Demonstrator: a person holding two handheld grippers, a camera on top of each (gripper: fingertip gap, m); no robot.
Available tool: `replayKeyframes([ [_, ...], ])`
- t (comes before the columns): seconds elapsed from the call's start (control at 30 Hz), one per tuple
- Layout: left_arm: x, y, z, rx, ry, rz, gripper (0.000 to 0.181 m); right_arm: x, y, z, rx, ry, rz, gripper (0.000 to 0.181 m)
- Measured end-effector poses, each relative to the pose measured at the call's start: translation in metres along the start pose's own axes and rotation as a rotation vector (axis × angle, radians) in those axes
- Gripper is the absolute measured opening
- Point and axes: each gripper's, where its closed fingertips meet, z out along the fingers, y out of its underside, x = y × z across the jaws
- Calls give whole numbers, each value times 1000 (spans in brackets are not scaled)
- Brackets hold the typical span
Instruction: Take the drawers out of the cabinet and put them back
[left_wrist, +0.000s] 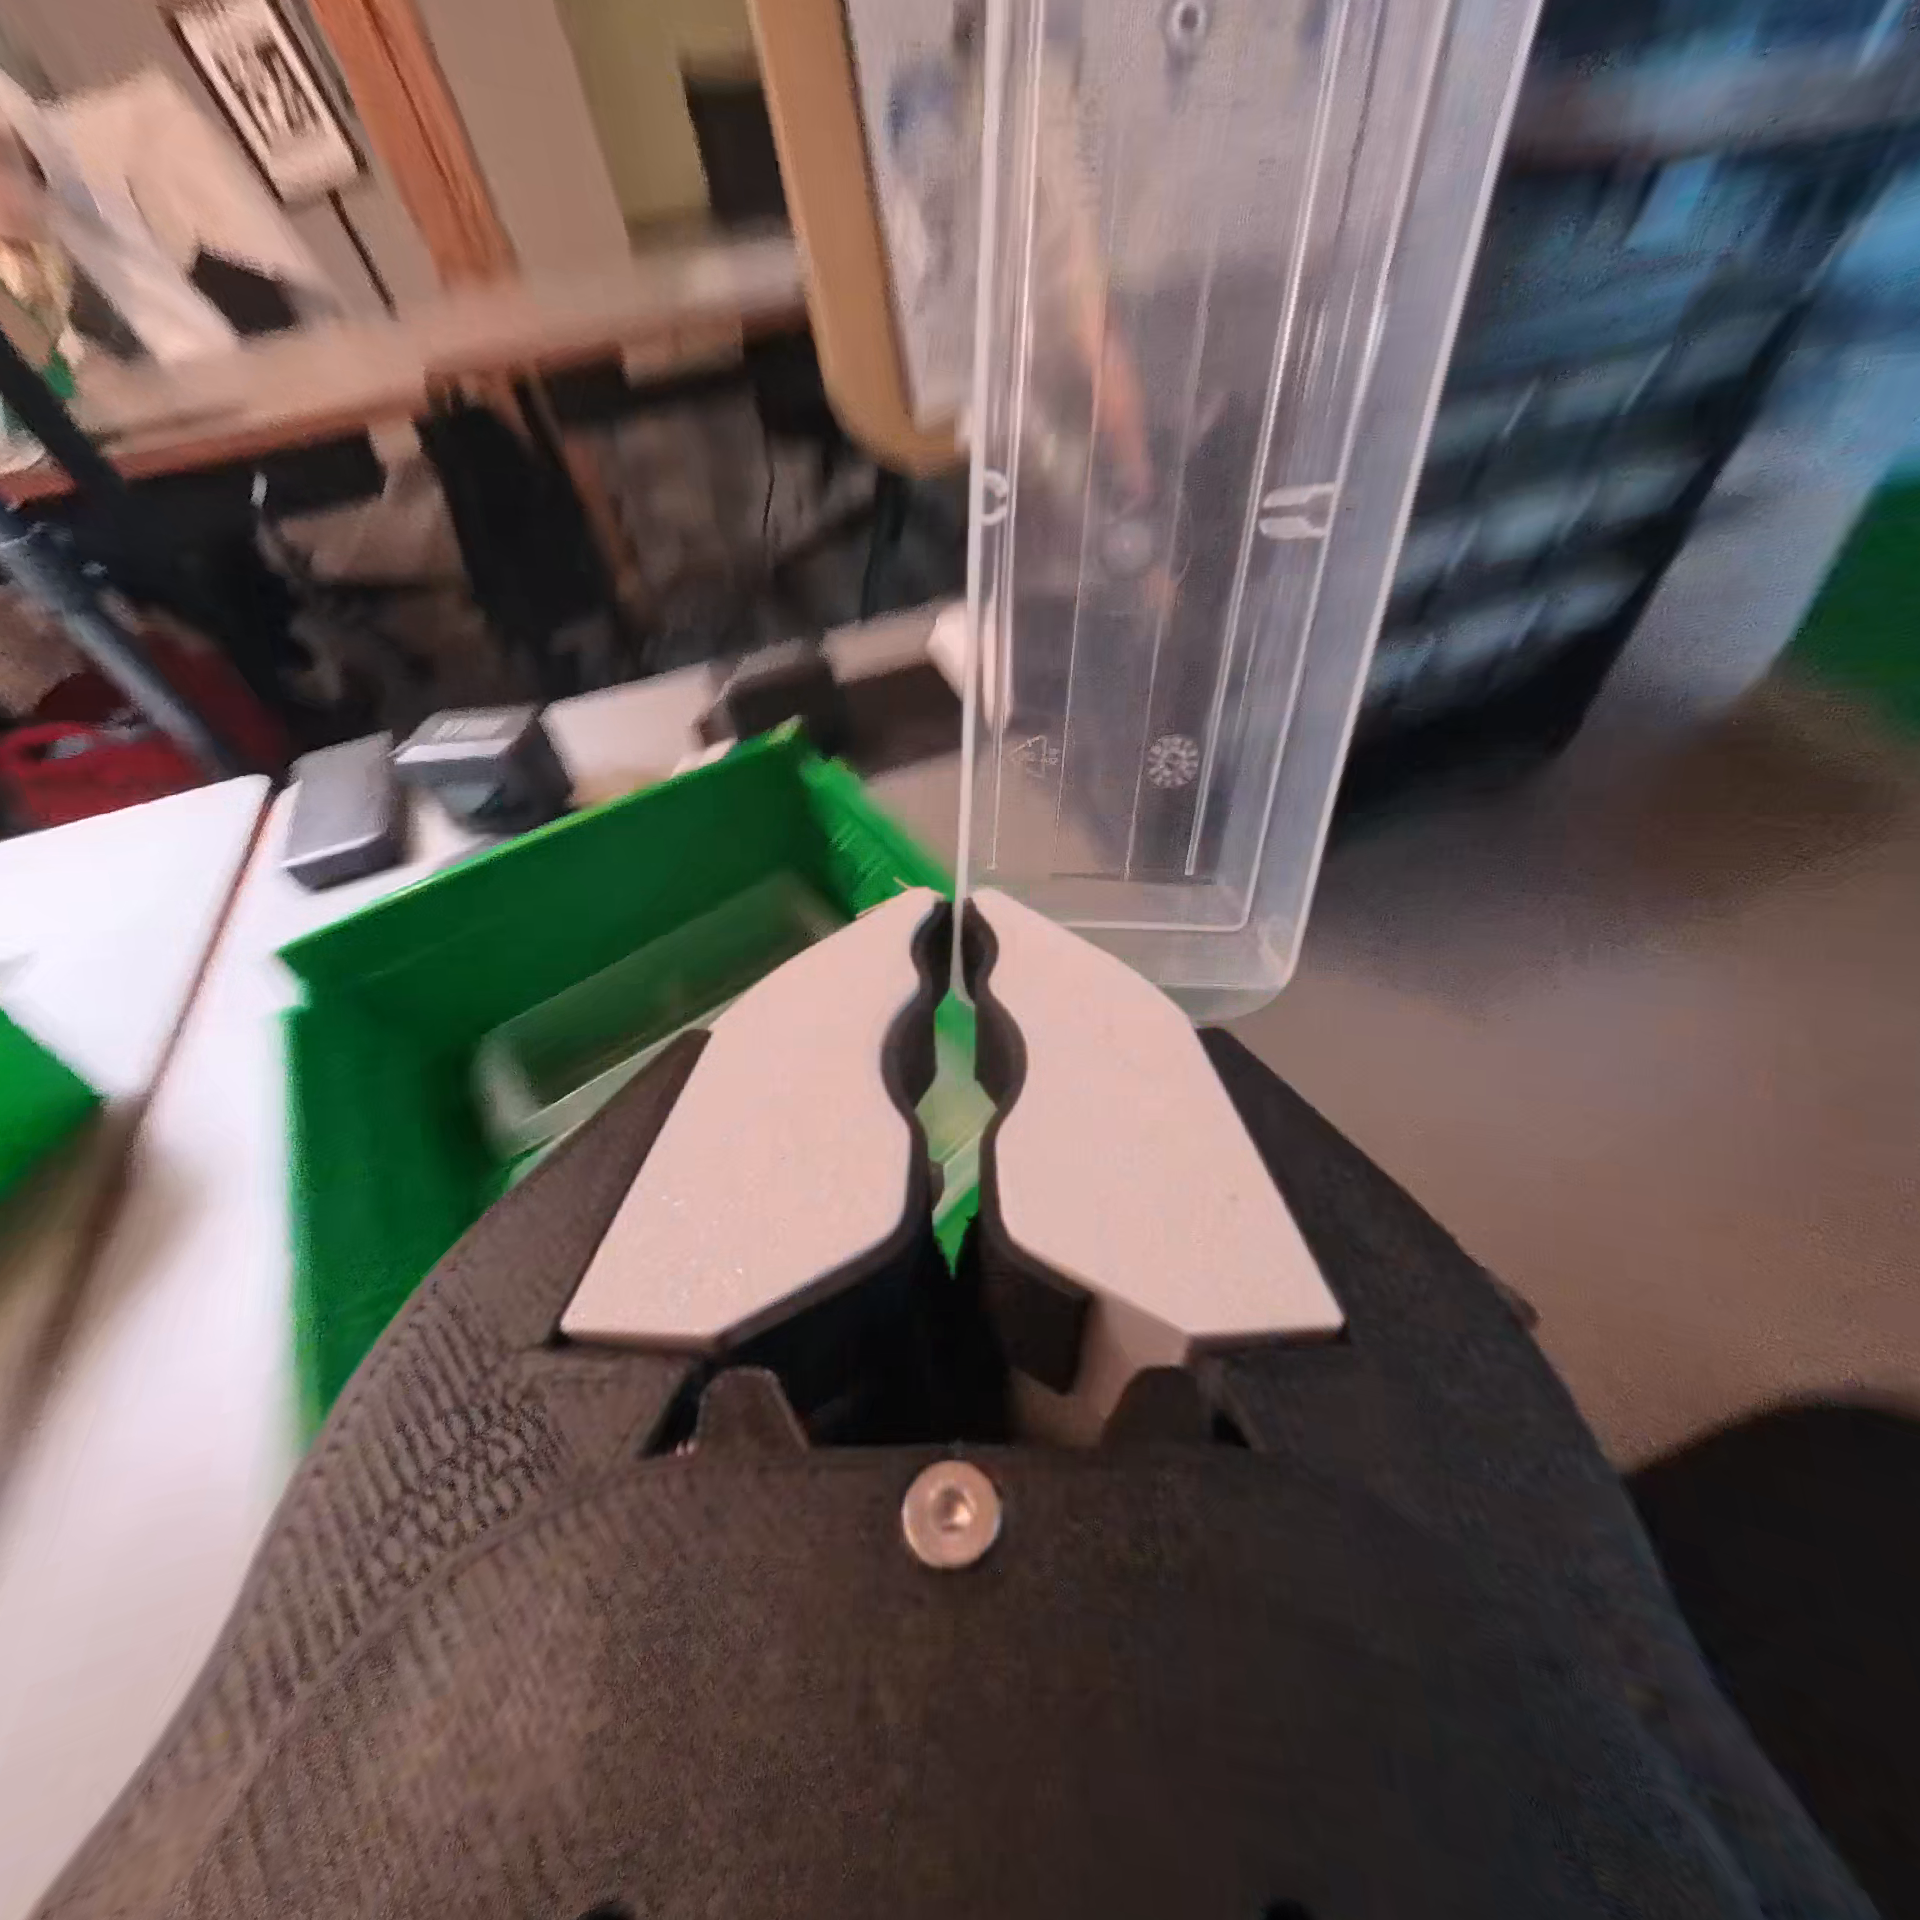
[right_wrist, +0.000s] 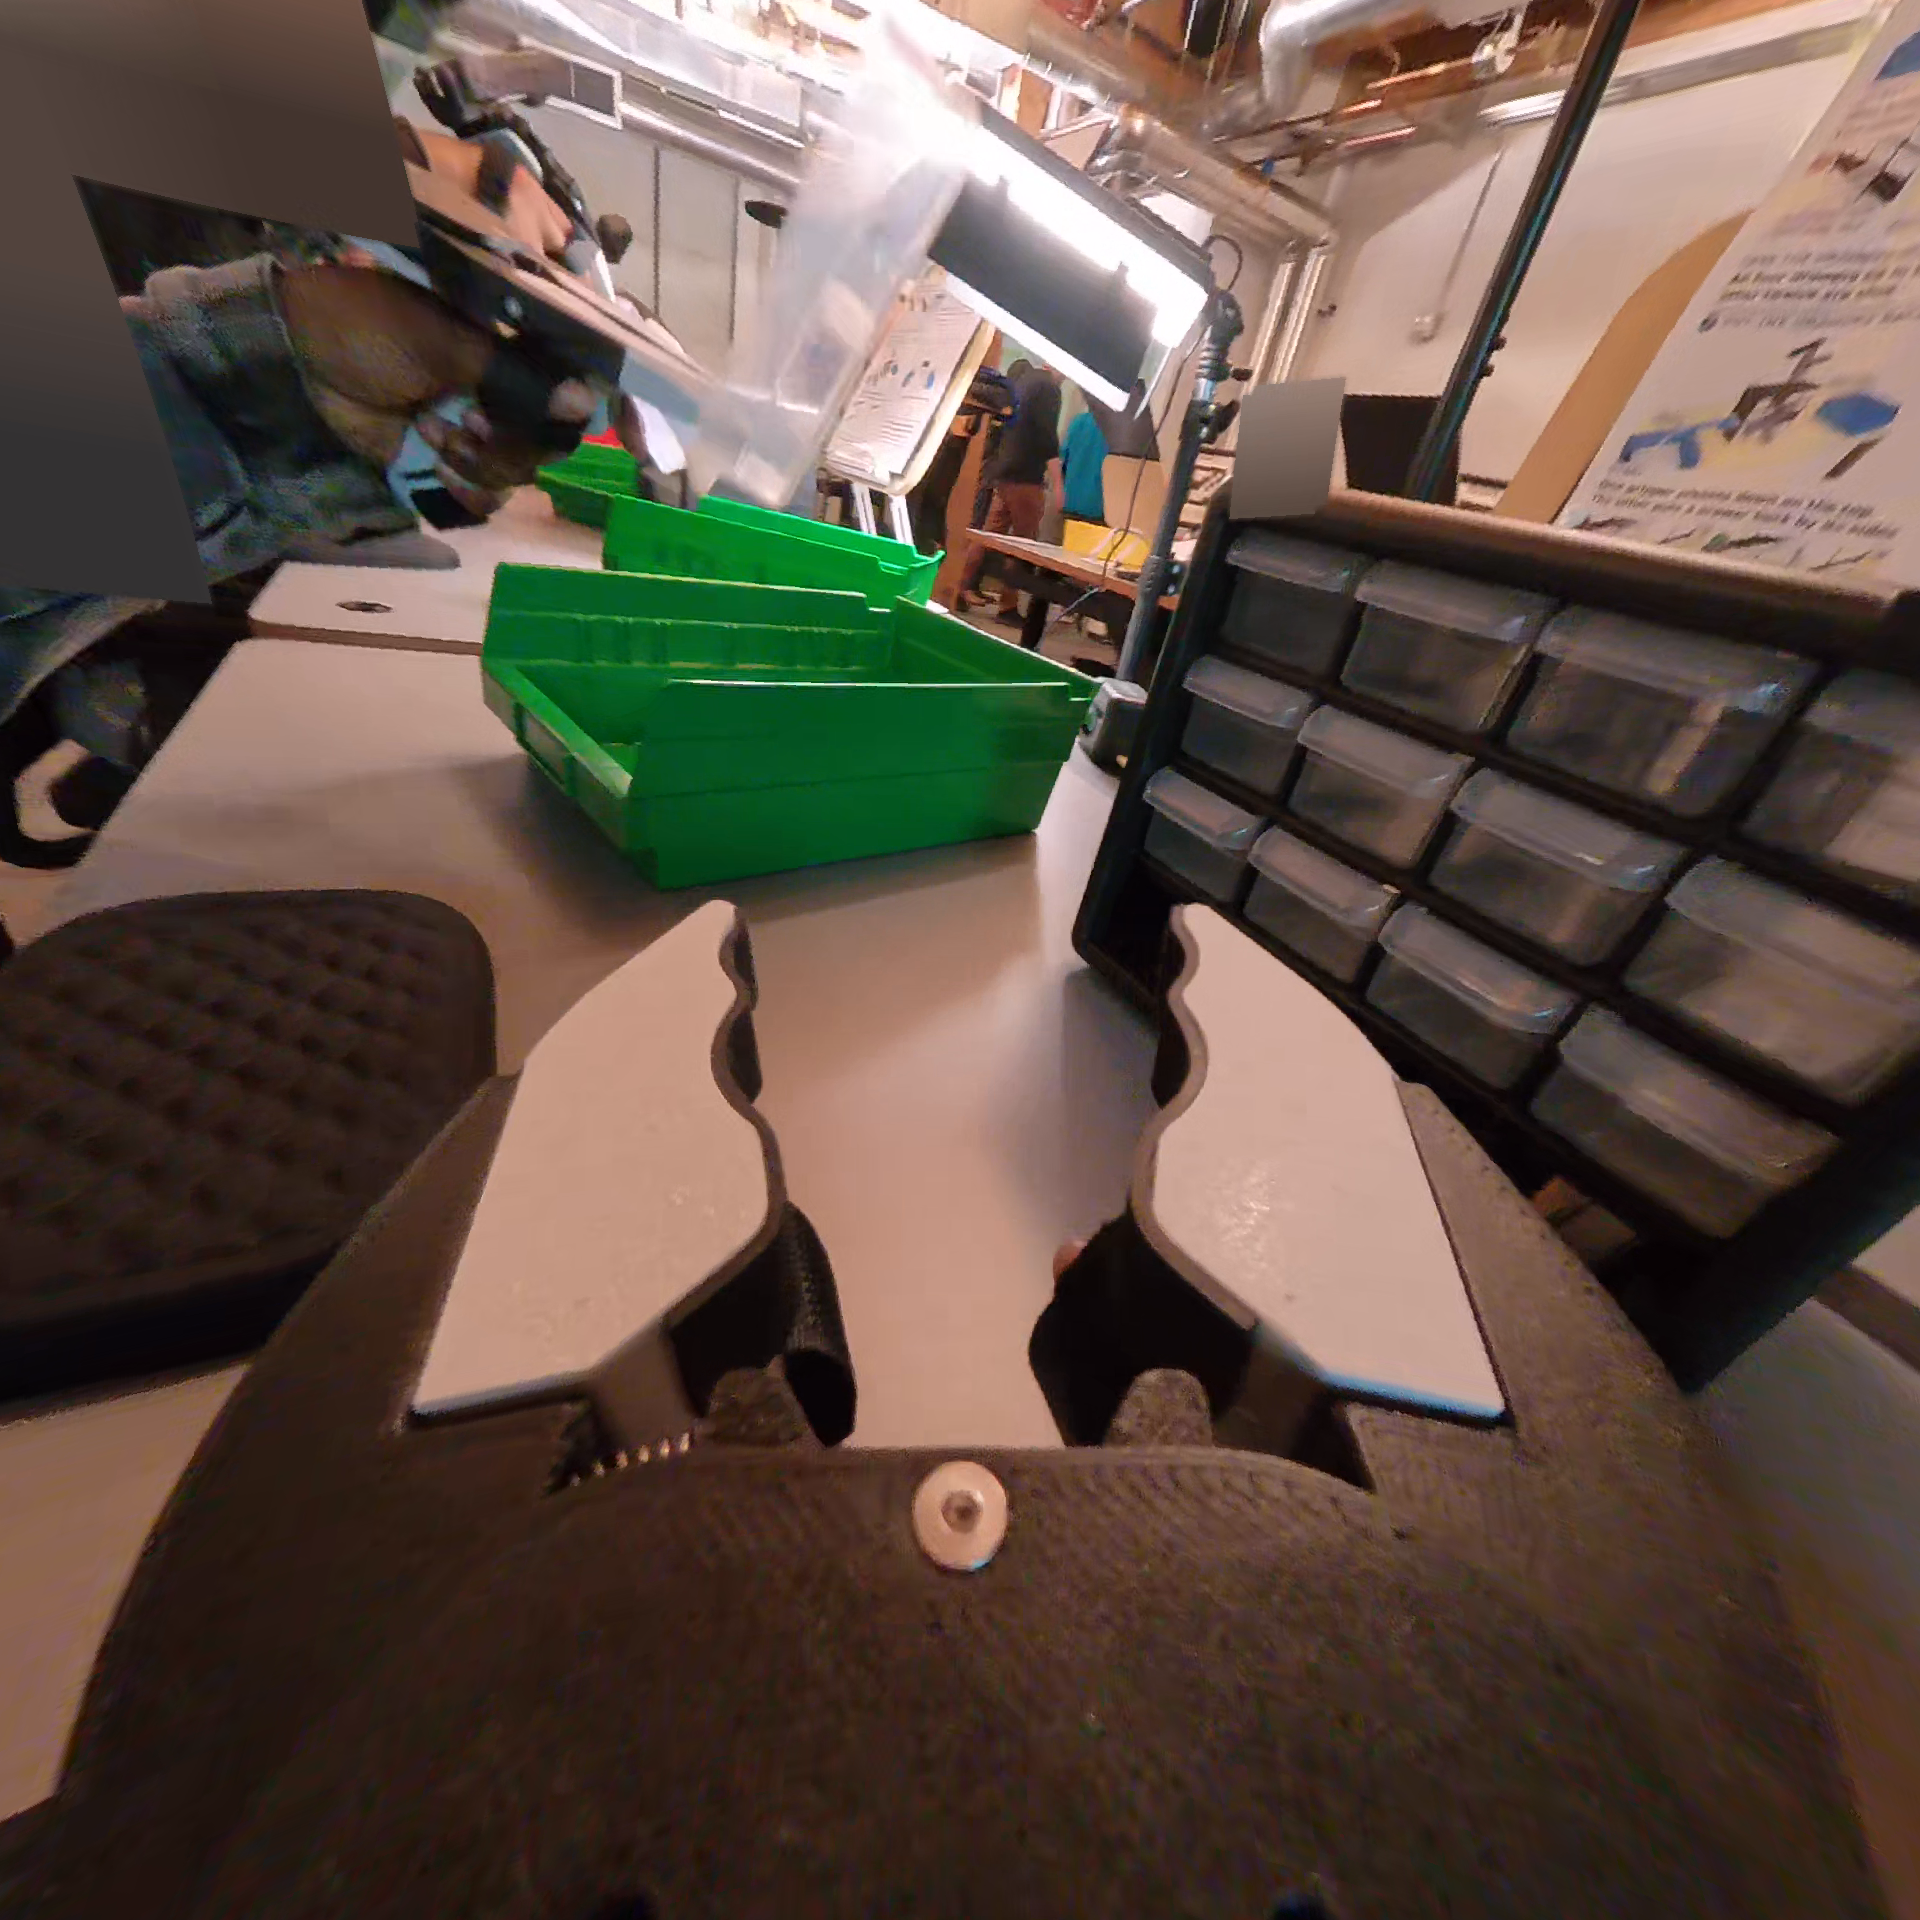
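My left gripper (left_wrist: 958, 920) is shut on the thin side wall of a clear plastic drawer (left_wrist: 1174, 540) and holds it up in the air above a green bin (left_wrist: 582, 935). The same drawer (right_wrist: 821, 312) shows in the right wrist view, blurred, high above the table, held by the left gripper (right_wrist: 582, 343). My right gripper (right_wrist: 961, 935) is open and empty, low over the grey table (right_wrist: 914, 1039). The black cabinet (right_wrist: 1132, 810) stands just to its right, tilted, with several clear drawers (right_wrist: 1527, 852) in its slots.
A green bin (right_wrist: 831, 779) stands on the table ahead of my right gripper, with more green bins (right_wrist: 748, 540) behind it. A black mesh pad (right_wrist: 208, 1091) lies at the left. Dark grey blocks (left_wrist: 343, 821) lie beyond the bin in the left wrist view. People stand far back.
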Motion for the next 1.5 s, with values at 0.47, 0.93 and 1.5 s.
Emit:
replayKeyframes([
  [0.47,222,15,76,50,435,-589,2,-7,-24,-11,-89,400,-1002,43],
  [0.93,227,31,84,37,241,-336,2,-10,4,19,-421,499,-1628,34],
  [1.5,224,20,68,54,298,-84,33,6,14,7,-474,443,-1349,18],
])
